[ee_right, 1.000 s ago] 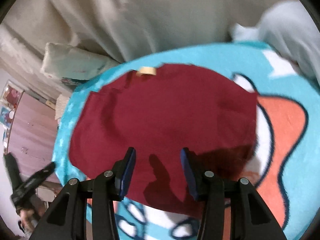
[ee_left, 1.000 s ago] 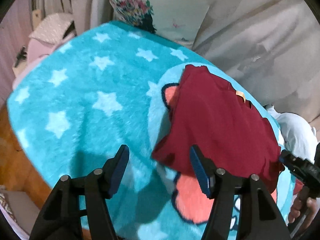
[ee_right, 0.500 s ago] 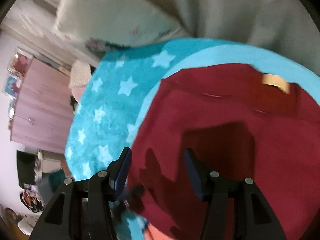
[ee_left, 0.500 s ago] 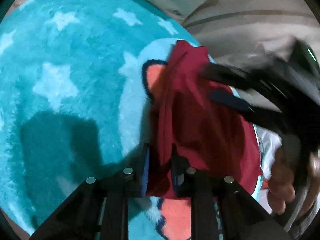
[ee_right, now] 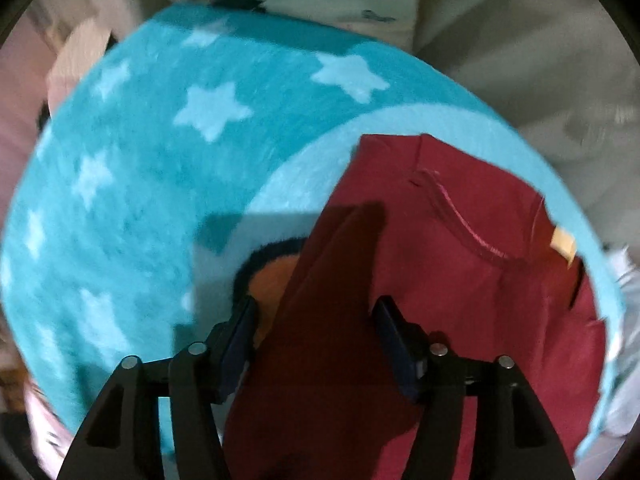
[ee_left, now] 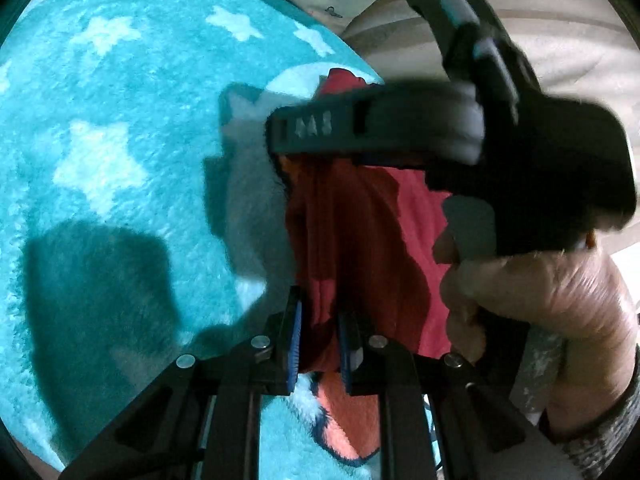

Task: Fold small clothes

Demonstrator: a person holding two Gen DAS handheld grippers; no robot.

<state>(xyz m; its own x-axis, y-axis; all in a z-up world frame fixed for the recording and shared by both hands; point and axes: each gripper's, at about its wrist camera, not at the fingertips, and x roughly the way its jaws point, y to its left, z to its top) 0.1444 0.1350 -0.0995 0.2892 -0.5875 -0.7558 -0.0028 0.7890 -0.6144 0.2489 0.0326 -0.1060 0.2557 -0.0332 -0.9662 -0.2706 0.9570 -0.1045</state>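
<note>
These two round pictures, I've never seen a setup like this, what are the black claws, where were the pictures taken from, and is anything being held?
No robot here: a person holds a two-fingered black tool in each hand, and a wide-angle camera on each looks out along its fingers. One picture comes from the left tool, the other from the right.

A dark red cotton children's top lies on a fluffy turquoise blanket with pale stars.

The left hand-held gripper is shut on a bunched edge of that top. The right hand-held gripper has red cloth between its fingers; its jaws are closing but not yet pressing. In the left picture, the big blurred black shape is the right tool, with the person's hand around its handle.
</note>
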